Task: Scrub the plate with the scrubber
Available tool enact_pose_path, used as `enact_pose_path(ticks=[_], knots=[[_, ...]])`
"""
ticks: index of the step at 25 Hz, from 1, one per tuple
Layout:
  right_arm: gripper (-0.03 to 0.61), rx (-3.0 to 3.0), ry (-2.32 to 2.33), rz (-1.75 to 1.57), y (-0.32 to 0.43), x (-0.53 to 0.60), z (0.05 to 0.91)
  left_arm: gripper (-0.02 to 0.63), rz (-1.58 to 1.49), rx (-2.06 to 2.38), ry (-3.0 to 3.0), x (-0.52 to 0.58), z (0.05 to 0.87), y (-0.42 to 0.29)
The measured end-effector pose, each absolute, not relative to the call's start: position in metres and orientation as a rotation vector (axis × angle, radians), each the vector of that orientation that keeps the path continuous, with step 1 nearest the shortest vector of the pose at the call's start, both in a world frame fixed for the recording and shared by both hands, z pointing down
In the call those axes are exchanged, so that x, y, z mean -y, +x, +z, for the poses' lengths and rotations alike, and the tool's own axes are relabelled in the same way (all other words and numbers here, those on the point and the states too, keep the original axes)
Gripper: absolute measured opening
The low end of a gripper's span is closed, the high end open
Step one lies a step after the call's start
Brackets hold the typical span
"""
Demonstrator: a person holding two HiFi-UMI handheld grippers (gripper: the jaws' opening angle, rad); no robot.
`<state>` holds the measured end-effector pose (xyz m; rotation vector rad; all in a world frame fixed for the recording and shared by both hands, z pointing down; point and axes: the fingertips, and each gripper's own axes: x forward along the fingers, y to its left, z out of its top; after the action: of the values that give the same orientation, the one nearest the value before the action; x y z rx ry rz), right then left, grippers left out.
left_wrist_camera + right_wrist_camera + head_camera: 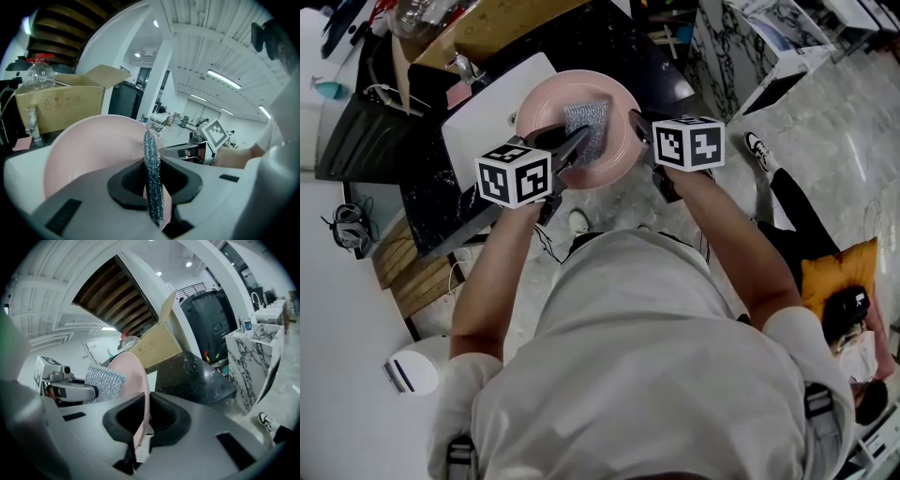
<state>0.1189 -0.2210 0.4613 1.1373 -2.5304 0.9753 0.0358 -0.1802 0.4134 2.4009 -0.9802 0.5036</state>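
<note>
Black stone desk point(609, 42) lies below the pink plate point(546, 105), which is lifted clear of it and tilted, its rim pinched in the right tool point(138, 427). The silver scrubber point(588, 127) lies flat against the plate's face, clamped edge-on in the left tool point(152, 187). Hard strokes could lever the plate out of that single rim grip, or work the thin scrubber loose.

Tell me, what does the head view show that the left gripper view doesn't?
Only the head view: the person's white shirt and the flat face of the scrubber against the pink plate. Only the left gripper view: ceiling lights, and the scrubber edge-on between the jaws of the left gripper. Both: plate, scrubber, the right gripper on the plate's rim.
</note>
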Motion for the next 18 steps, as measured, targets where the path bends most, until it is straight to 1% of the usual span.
enact_pose_path(ticks=[3, 6, 13, 18], knots=[[0.023, 2.548, 1.122, 0.967, 0.114, 0.22, 0.457, 0.07, 0.538, 0.913, 2.426, 0.185, 0.418, 0.062], [0.021, 2.562, 1.12, 0.971, 0.114, 0.22, 0.455, 0.069, 0.562, 0.908, 2.422, 0.192, 0.422, 0.067], [0.023, 2.548, 1.138, 0.971, 0.129, 0.219, 0.458, 0.069, 0.578, 0.973, 2.39, 0.205, 0.425, 0.041], [0.025, 2.538, 1.156, 0.981, 0.137, 0.22, 0.462, 0.069, 0.587, 1.067, 2.359, 0.214, 0.422, 0.006]])
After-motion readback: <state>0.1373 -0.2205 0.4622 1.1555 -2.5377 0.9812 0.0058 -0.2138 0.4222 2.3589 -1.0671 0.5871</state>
